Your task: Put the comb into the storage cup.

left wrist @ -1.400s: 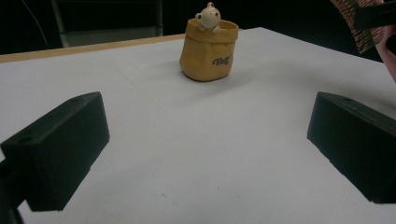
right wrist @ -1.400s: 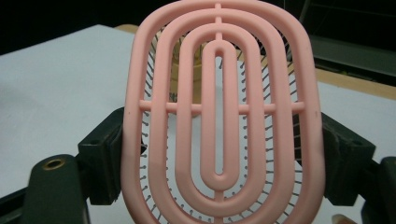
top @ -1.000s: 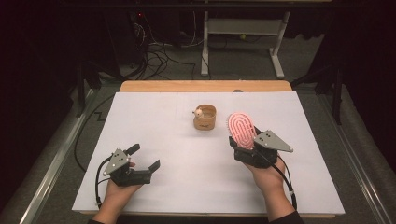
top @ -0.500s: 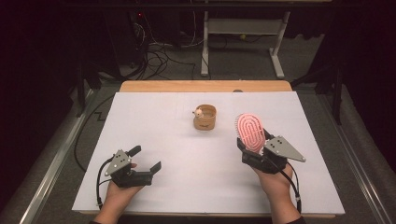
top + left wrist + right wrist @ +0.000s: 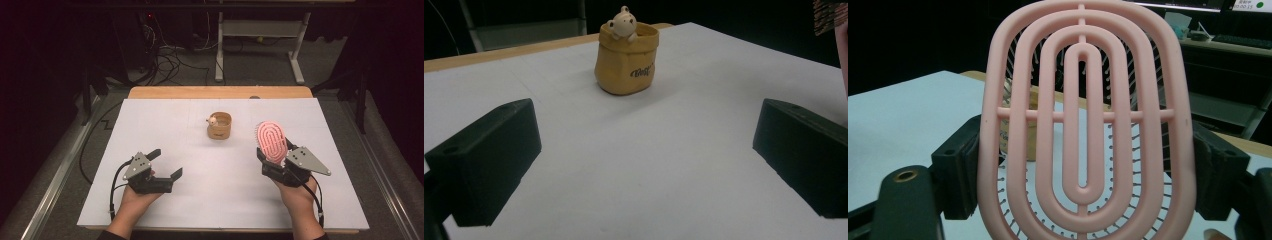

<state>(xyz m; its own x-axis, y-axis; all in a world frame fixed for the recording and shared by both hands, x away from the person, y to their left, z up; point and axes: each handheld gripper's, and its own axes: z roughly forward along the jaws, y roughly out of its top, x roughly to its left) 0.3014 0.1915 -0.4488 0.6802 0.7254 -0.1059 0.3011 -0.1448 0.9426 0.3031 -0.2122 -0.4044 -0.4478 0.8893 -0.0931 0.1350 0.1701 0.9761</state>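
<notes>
- Two tools over one white-covered bench [image 5: 220,200], with a strip of bare wood showing along its far edge; the room behind is mostly dark, with grey floor, a tangle of cables [image 5: 165,60] and the white legs of another table [image 5: 260,45] at the back
- The right tool [image 5: 270,156] has a pink hairbrush [image 5: 271,140] clamped between its jaws, one black jaw pressing each long edge of the brush head, so it's holding it, not hovering
- In the high view the brush stands up out of that tool, tilted a bit away from the person, off the bench surface, over the right half
- In the right gripper view the brush's slotted pink back [image 5: 1083,125] faces the camera and the thin bristles poke out on the far side
- The left tool [image 5: 165,164] is wide open with nothing between the jaws, sitting low over the near left part of the bench
- A little tan pot with a small bear figure [image 5: 219,125] on its rim sits mid-bench toward the far side, well apart from both tools; the left gripper view looks straight at it [image 5: 626,60]
- Hard to make out: the brush handle is hidden by the tool and the hand, the writing on the pot is too small to read, and the brush blocks most of what's behind it in the right gripper view
</notes>
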